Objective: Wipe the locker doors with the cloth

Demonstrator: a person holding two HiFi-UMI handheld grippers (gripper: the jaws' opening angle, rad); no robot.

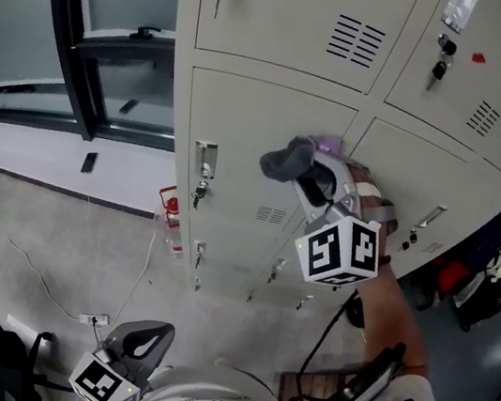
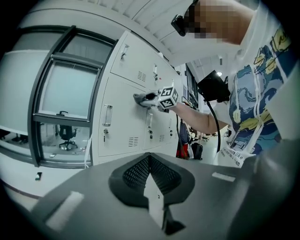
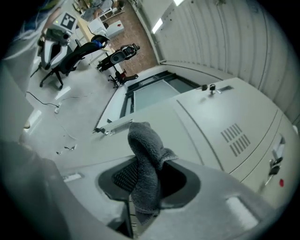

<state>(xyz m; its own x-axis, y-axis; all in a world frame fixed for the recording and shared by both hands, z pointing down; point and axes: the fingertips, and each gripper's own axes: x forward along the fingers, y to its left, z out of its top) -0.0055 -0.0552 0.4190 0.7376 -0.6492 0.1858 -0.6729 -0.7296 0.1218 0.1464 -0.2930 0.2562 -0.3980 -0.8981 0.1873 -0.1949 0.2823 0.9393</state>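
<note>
A bank of pale grey locker doors (image 1: pixel 264 121) with vents, handles and hanging keys fills the upper head view. My right gripper (image 1: pixel 305 171) is shut on a grey cloth (image 1: pixel 288 158), which it holds against the middle door near the seam between two doors. In the right gripper view the cloth (image 3: pixel 146 164) hangs folded between the jaws, with the door (image 3: pixel 211 140) right behind it. My left gripper (image 1: pixel 143 343) stays low near my body, shut with nothing in it. The left gripper view has the lockers (image 2: pixel 124 112) and the right gripper's marker cube (image 2: pixel 168 97) in the distance.
A dark-framed window (image 1: pixel 86 44) stands left of the lockers. A red-labelled bottle (image 1: pixel 169 215) sits at the locker base, and a power strip with cable (image 1: pixel 94 319) lies on the floor. Bags (image 1: pixel 480 281) are at right. Office chairs (image 3: pixel 70 56) stand behind me.
</note>
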